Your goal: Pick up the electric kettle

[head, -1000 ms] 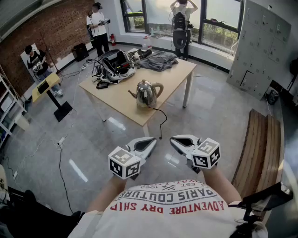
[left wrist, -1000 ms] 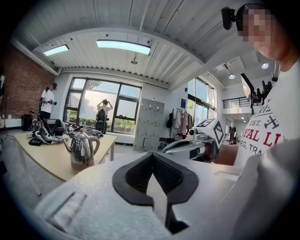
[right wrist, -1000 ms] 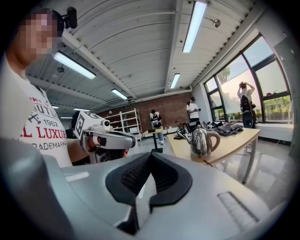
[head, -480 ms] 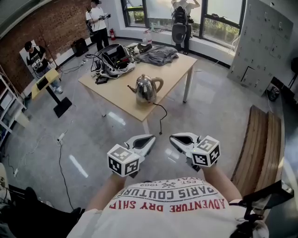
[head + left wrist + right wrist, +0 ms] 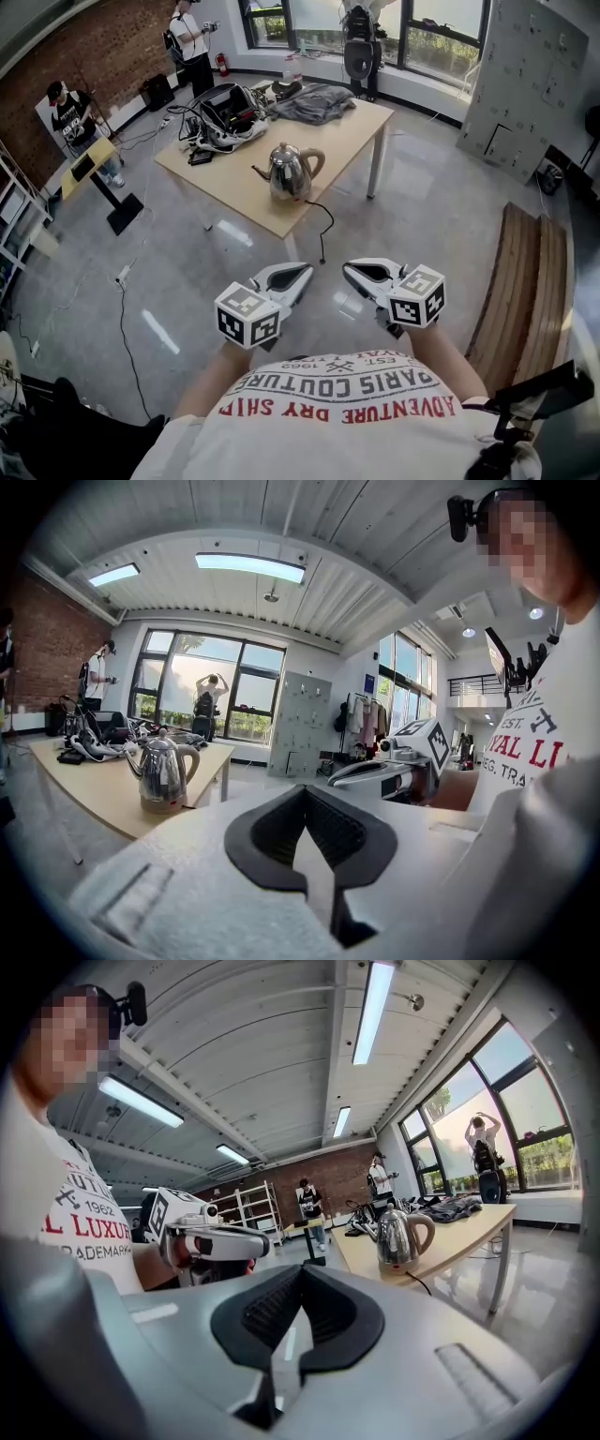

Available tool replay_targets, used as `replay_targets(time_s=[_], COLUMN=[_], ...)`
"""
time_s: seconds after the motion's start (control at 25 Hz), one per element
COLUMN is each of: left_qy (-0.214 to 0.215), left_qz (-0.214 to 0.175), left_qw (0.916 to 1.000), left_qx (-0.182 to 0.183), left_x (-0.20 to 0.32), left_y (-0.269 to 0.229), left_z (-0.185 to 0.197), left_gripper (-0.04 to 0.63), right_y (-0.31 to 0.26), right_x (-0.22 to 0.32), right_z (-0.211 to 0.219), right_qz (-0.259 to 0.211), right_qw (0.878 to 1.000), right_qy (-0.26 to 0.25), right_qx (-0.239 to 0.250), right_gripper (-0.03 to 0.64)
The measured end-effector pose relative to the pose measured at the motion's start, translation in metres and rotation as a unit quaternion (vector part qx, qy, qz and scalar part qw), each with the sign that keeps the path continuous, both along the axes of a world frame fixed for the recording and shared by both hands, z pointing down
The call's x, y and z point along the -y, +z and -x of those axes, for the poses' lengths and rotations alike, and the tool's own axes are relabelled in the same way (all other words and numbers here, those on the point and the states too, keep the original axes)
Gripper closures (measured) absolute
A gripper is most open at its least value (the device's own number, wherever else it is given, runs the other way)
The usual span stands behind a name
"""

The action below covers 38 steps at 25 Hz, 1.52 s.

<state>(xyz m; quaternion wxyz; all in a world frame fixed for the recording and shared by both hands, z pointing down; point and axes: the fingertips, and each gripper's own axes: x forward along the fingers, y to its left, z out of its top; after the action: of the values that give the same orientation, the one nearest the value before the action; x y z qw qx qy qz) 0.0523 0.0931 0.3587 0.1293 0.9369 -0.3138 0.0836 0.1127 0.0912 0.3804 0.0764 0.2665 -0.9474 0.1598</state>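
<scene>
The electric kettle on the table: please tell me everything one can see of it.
The electric kettle has a rounded body of shiny metal, a domed lid with a small knob, a thin curved spout and a brownish loop handle opposite. It stands upright, lid shut, near the nearest corner of the light wooden table. A black cord runs from its foot over the table edge. Nothing else touches it.

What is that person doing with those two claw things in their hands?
A person stands in a big room, holding a left gripper and a right gripper out in front, side by side. Both are shut and hold nothing. The shiny kettle sits on the wooden table across the floor ahead, and its black cord hangs off the edge. Nobody is touching it, so the picking up has not begun. Other people are busy at the far side.
</scene>
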Motion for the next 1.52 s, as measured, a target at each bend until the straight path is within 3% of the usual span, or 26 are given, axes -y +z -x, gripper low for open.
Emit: replay_targets(time_s=[0.64, 1.52], left_qy=[-0.030, -0.045], left_qz=[0.029, 0.110], left_qw=[0.9989, 0.9923], left_qx=[-0.022, -0.036], left_x=[0.027, 0.230], left_y=[0.024, 0.092], left_z=[0.033, 0.105], left_gripper=[0.594, 0.594], right_y=[0.022, 0.085], right_x=[0.030, 0.226], right_z=[0.019, 0.052], right_qz=[0.028, 0.104], right_qw=[1.000, 0.992], right_qy=[0.002, 0.068], right_qx=[0.000, 0.007], right_gripper=[0.614, 0.614])
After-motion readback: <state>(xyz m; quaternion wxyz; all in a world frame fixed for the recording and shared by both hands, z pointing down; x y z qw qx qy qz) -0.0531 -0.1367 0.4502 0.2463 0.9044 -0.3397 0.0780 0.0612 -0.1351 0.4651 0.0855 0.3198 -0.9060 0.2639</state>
